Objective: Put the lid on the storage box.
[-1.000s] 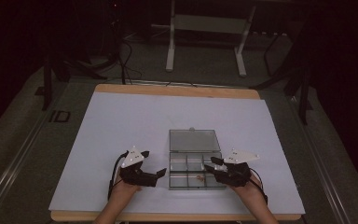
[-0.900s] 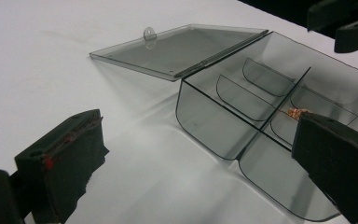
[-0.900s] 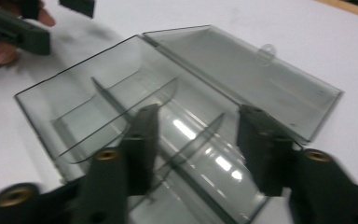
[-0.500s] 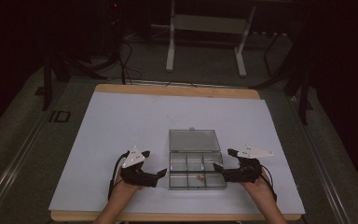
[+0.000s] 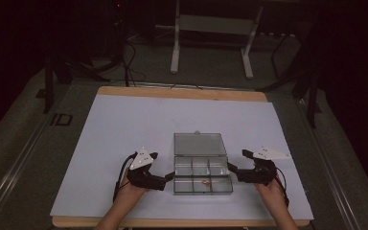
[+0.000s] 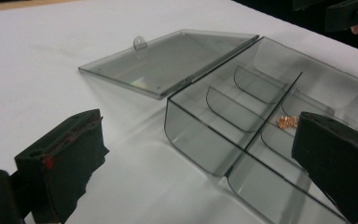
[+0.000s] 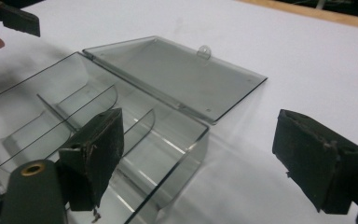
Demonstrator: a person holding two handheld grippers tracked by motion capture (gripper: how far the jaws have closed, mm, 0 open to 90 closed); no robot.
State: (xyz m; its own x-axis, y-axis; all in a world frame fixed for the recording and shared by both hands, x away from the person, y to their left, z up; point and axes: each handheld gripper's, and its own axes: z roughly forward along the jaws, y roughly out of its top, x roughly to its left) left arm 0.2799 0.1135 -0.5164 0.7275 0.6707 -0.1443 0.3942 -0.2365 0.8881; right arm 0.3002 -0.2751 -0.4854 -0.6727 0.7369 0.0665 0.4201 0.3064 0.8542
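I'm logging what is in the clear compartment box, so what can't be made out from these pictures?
- Small copper-coloured item in the box: too small in the high view, partly behind the left gripper jaw in the left gripper view.
- Near compartments: right gripper view, covered by the right gripper jaw and cut off by the bottom edge.

A white table (image 5: 124,124) with a metal stand (image 5: 211,38) behind it.

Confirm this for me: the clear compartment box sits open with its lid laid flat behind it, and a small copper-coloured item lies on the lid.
Not quite. The small copper-coloured item lies in a compartment of the clear compartment box, in the front row, not on the lid. The high view shows it, and the left gripper view agrees. The box is open, with the lid flat behind it.
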